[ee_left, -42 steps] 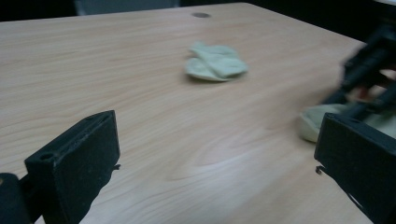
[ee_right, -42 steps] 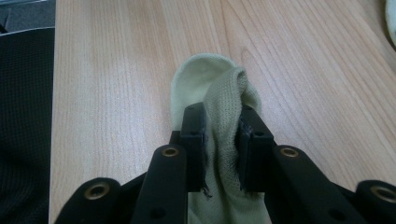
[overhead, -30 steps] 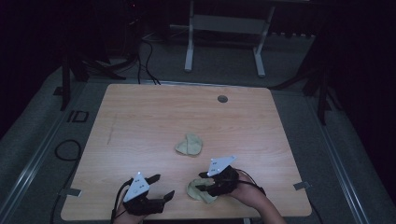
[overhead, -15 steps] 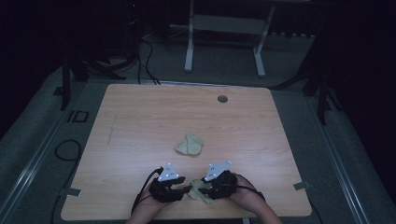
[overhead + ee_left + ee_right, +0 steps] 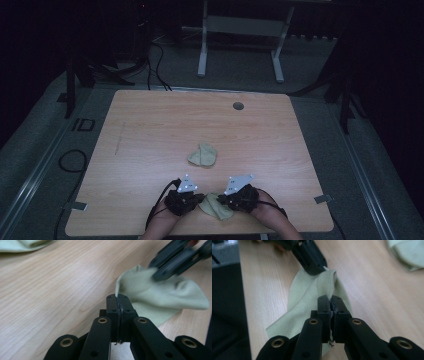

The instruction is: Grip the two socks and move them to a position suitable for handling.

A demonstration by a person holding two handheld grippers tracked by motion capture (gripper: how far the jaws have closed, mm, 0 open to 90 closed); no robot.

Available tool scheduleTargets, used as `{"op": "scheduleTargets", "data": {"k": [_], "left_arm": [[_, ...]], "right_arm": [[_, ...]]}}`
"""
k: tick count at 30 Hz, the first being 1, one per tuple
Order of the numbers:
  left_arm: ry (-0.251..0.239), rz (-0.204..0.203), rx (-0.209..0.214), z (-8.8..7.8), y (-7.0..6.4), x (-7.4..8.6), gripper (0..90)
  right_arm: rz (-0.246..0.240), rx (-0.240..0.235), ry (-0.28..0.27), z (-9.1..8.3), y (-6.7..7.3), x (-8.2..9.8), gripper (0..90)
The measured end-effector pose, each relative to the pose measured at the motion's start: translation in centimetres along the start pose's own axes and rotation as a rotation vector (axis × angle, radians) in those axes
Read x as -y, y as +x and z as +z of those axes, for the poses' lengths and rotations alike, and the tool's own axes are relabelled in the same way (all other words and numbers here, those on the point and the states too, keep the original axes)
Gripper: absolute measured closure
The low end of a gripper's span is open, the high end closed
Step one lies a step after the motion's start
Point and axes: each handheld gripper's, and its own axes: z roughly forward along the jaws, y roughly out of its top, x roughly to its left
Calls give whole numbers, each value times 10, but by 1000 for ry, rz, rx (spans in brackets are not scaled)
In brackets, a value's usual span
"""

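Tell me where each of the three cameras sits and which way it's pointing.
High view: above the table's near edge, looking forward and down on the wooden table; forearms and both grippers show.
Left gripper view: rides the left gripper, looking along its jaws, shut on the near green cloth.
Right gripper view: rides the right gripper, jaws shut on that cloth.
Shared: both gripper views show that cloth and the other gripper.

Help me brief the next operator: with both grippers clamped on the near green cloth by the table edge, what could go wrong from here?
1. The left gripper has just closed on only a thin edge of the near cloth; a pull could slip it free.
2. The right gripper has also just closed on a bunched fold, so spreading may leave the fabric twisted.
3. The cloth lies close to the table front edge; if dropped, it might slide off.
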Motion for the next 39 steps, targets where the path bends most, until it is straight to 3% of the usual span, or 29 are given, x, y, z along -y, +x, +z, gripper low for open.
{"op": "scheduleTargets", "data": {"k": [7, 11, 14, 21, 25, 26, 29, 31, 34, 37, 39], "left_arm": [[-61, -29, -49, -21, 3, -2, 886], [-74, -53, -46, -30, 1, -2, 885], [-67, -39, -66, -31, -2, -1, 885], [-50, -75, -65, -17, 2, 7, 884], [-28, -84, -47, -11, 4, 10, 881], [-23, -77, -36, -10, 5, 10, 872], [-49, -68, -49, -12, 5, 9, 744], [-74, -80, -54, -16, 5, 8, 725], [-106, -70, -64, -21, 3, 5, 744], [-135, -50, -65, -25, -4, 0, 873], [-129, -28, -54, -23, -9, -3, 893]], "right_arm": [[84, 65, -126, -41, -11, 3, 868], [156, 111, -169, -61, -19, 12, 868], [226, 154, -163, -67, -24, 22, 867], [351, 156, -133, -61, -30, 52, 866], [370, 141, -101, -51, -31, 62, 852], [374, 135, -90, -49, -32, 64, 810], [372, 141, -85, -46, -33, 66, 703], [369, 150, -97, -48, -33, 65, 666], [350, 156, -112, -53, -29, 60, 682], [328, 167, -127, -52, -23, 56, 767], [324, 171, -118, -49, -21, 55, 812]]}}
